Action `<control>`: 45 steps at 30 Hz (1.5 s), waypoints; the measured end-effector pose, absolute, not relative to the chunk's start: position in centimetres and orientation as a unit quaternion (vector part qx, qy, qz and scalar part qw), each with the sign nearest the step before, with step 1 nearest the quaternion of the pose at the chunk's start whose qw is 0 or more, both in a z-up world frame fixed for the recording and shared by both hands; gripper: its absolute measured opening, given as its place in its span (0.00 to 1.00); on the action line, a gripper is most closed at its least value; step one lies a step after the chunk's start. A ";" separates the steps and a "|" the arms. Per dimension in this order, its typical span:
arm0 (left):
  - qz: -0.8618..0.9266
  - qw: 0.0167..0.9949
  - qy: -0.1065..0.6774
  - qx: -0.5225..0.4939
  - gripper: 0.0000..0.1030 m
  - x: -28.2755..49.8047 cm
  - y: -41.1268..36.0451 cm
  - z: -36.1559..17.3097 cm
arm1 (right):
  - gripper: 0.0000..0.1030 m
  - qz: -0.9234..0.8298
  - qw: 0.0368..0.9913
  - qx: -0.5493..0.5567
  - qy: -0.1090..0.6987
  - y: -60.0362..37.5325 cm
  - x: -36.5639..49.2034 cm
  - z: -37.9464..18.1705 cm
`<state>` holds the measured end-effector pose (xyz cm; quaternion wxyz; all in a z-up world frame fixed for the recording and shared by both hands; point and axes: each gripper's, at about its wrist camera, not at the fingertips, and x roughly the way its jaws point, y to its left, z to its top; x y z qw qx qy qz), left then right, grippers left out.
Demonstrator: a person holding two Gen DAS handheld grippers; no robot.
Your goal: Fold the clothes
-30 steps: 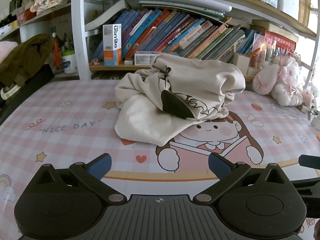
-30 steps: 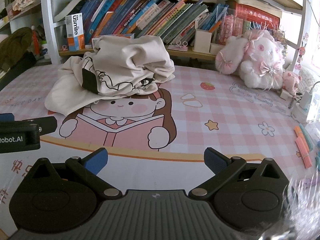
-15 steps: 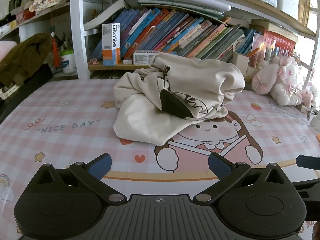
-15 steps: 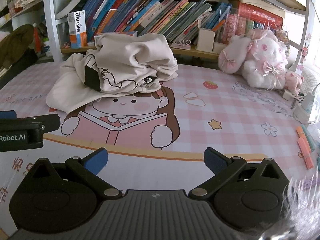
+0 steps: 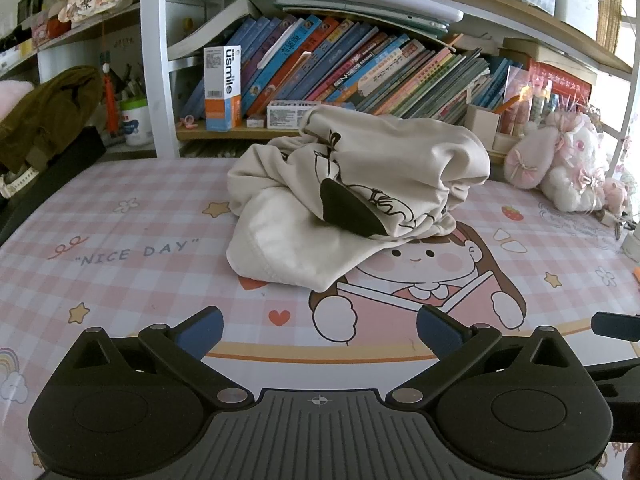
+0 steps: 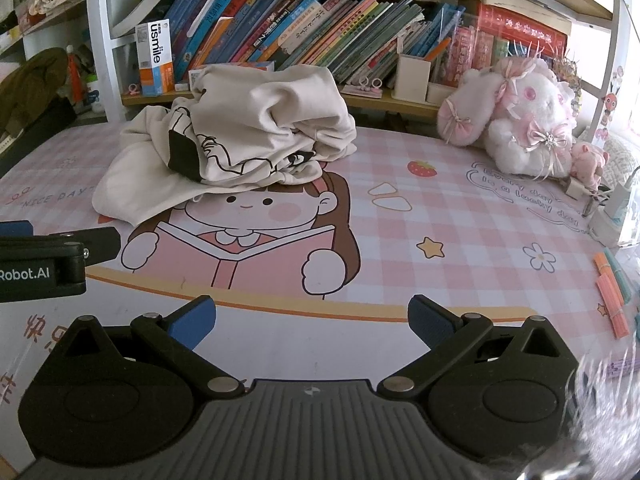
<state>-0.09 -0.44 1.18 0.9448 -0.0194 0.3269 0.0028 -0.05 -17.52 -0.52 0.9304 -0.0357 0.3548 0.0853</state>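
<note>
the cream t-shirt (image 5: 352, 196) lies crumpled in a heap toward the far edge of the pink checked surface (image 5: 120, 248), just in front of the bookshelf (image 5: 360, 68). both grippers hover near the front edge, well apart from it, jaws wide and empty. from the left gripper (image 5: 318, 330) the heap sits almost straight ahead; from the right gripper (image 6: 312, 318) it lies ahead and to the left. the left looks nearer to the loose hem (image 5: 276, 256) that spills toward the front, so that edge seems the likely first grasp.
</note>
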 end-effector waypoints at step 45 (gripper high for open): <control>0.005 0.943 0.333 -0.020 1.00 0.1 -0.5 1.0 | 1.00 0.083 0.934 -0.043 0.344 -17.6 -0.1 -0.4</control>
